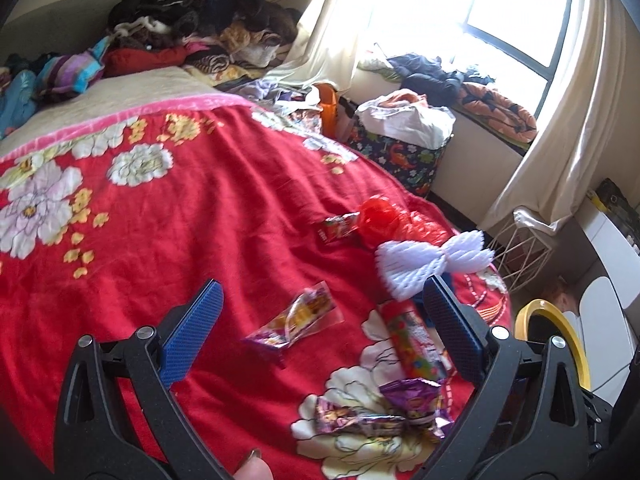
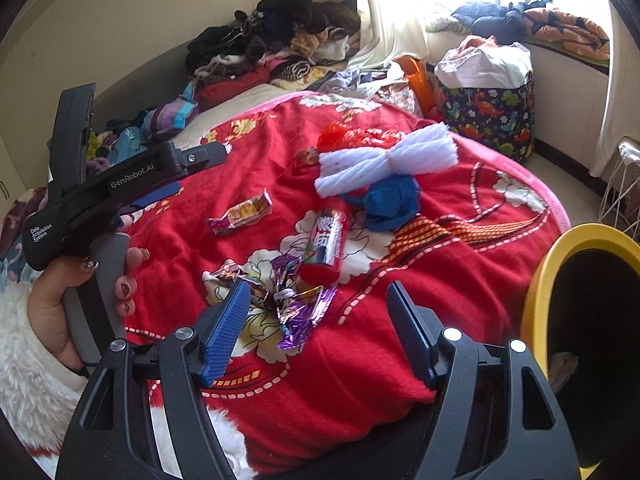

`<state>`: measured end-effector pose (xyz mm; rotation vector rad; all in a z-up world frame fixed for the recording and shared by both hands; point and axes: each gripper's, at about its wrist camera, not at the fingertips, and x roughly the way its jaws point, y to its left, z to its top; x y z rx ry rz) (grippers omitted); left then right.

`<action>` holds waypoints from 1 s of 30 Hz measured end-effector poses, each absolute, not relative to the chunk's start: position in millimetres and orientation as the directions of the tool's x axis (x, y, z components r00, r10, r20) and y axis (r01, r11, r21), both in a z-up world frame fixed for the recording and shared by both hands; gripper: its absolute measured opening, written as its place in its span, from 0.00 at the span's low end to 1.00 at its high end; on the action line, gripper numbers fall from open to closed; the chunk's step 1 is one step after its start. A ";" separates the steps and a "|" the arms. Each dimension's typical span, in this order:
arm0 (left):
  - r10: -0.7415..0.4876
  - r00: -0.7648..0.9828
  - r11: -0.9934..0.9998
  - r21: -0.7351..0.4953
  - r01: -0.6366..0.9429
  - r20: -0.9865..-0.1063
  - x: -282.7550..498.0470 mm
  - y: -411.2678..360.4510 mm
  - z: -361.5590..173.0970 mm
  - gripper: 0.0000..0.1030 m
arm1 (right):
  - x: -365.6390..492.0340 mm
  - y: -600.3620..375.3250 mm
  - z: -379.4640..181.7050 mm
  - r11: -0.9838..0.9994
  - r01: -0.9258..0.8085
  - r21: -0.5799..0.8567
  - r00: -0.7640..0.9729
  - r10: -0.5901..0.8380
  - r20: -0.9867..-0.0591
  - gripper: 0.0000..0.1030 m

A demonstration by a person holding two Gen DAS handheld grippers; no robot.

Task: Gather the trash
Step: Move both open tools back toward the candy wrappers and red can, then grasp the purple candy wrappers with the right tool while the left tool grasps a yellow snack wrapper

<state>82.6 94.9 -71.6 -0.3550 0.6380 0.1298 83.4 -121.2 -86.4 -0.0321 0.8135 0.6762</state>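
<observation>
On the red floral blanket (image 2: pixel 400 360) of the bed, going left to right, lay a yellow-and-purple snack wrapper (image 2: pixel 242 213), a heap of crumpled purple foil wrappers (image 2: pixel 288 300) and an upright-lying candy tube (image 2: pixel 330 246) whose long axis ran away from the claws. The left claw (image 1: pixel 320 328) stood wide open and empty, the snack wrapper just ahead between its pads. The right claw (image 2: pixel 318 330), likewise open and empty, hung nearest the foil heap, probably its target, with the yellow-rimmed bin (image 2: pixel 536 292) to its right.
</observation>
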 end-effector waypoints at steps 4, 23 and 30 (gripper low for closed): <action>0.004 0.771 0.914 -0.310 -0.260 -0.637 82.9 105.3 -86.9 0.89 | 86.6 -108.3 -94.9 0.784 -0.580 0.222 0.462 0.541 -0.703 0.66; -0.065 0.722 0.863 -0.402 -0.305 -0.689 90.4 117.5 -121.4 0.54 | 112.3 -88.0 -132.7 0.780 -0.546 0.306 0.346 0.543 -0.765 0.39; -0.077 0.718 0.872 -0.396 -0.288 -0.691 91.7 113.3 -120.6 0.24 | 106.3 -96.9 -128.4 0.767 -0.556 0.319 0.347 0.563 -0.750 0.33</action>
